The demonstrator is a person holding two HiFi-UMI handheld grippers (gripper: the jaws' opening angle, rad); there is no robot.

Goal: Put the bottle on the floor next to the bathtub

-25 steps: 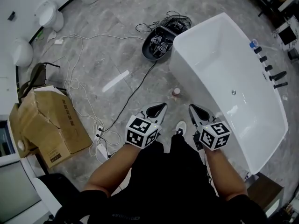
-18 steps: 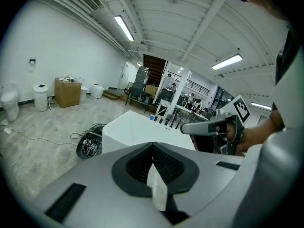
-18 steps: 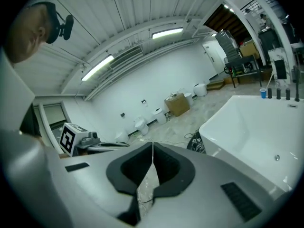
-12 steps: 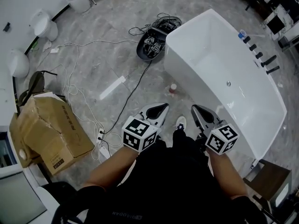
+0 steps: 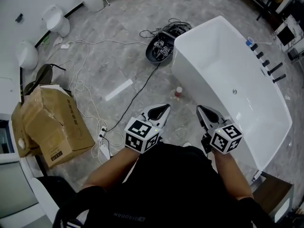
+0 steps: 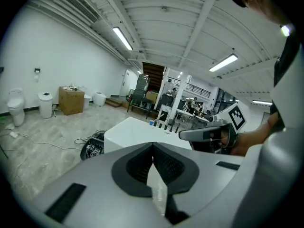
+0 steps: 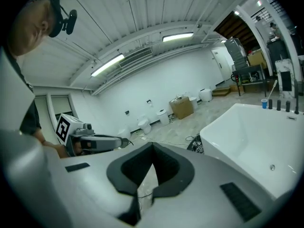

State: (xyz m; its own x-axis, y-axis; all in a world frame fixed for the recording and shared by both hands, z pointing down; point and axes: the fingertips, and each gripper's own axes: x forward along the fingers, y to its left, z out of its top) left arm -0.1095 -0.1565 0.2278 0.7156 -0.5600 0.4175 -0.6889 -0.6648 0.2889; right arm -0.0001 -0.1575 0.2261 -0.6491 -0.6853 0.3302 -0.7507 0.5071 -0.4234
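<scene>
Bottle [image 5: 178,92]: small, pale body, reddish cap, upright on the floor [image 5: 118,56], just beside the outer wall of the bathtub [image 5: 228,80]. It looks already placed, so the task reads as done. It is too small here to make out a label or how full it is.

Handling guess: light, stiff plastic with smooth sides. The narrow base would tip easily. Best hold is mid-body below the cap, jaws square to the sides.

A black cable [image 5: 137,96] runs near the bottle, not touching it. A dark round device [image 5: 160,49] sits at the tub's end, and a cardboard box [image 5: 52,122] lies well apart.

Left hand-held gripper [image 5: 164,107] is clenched, nothing between the jaws. Right hand-held gripper [image 5: 199,109] is likewise clenched and empty. Both are held above the floor, clear of the bottle.
</scene>
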